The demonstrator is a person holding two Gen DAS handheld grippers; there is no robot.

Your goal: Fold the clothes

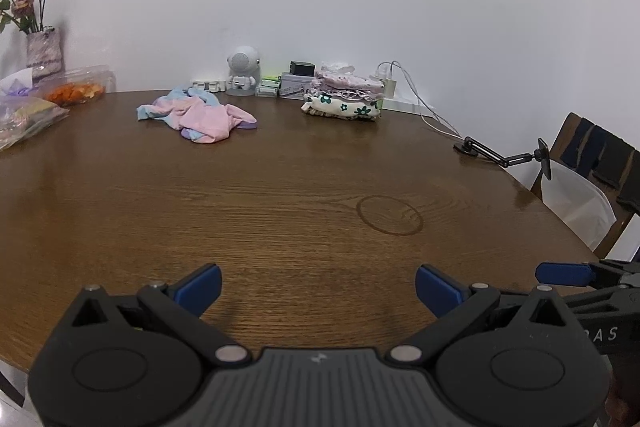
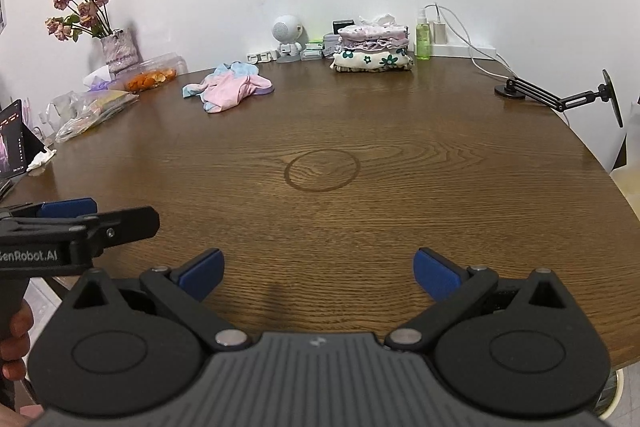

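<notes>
**Clothes: a folded stack at the back, one crumpled piece left**

Clothes sit in two places on the round wooden table (image 2: 360, 219). A neat stack of folded garments (image 2: 374, 49) rests at the far edge near the wall, floral piece at the bottom, so part of the job looks done. To its left, well apart, a pink-and-blue garment (image 2: 230, 89) lies crumpled and unfolded; that seems to be what remains.

Both tools hover over the bare near side of the table, far from either pile. The left gripper (image 1: 318, 291) has its blue-padded fingers spread wide with nothing between them. The right gripper (image 2: 318, 275) is likewise spread wide and empty. Each shows at the edge of the other's view.

Readable writing is scarce. In the right wrist view, white lettering on the side of the left tool reads "enRobot.AI", its start cut off. In the left wrist view, the letters "AS" show on the right tool; the rest is hidden.
</notes>
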